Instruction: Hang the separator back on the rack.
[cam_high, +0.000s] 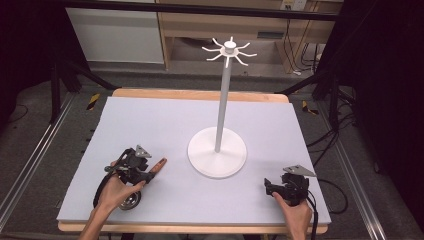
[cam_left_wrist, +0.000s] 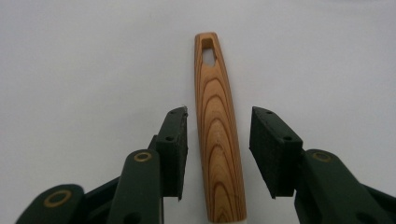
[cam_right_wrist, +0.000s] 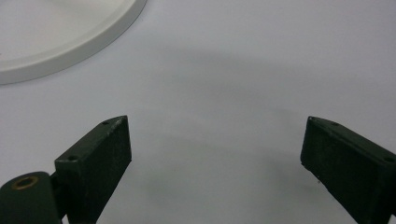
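Note:
A utensil with a wooden handle (cam_left_wrist: 218, 154) lies on the pale table cover; the handle has a slot hole near its far end. My left gripper (cam_left_wrist: 219, 114) stands open astride this handle, with a small gap between each pad and the wood. In the high view the left gripper (cam_high: 149, 172) is at the front left, the handle's tip (cam_high: 160, 163) pokes out toward the stand, and a round metal part (cam_high: 131, 201) shows beside the hand. My right gripper (cam_high: 270, 186) rests at the front right, open wide with nothing between its jaws (cam_right_wrist: 215, 126).
A white stand (cam_high: 222, 100) with a round base (cam_high: 217, 159) and a crown of hooks (cam_high: 229, 50) rises mid-table; its base edge (cam_right_wrist: 70, 42) lies just ahead of the right gripper. The table cover (cam_high: 165, 120) ends in wooden edges. Shelving and cables surround the table.

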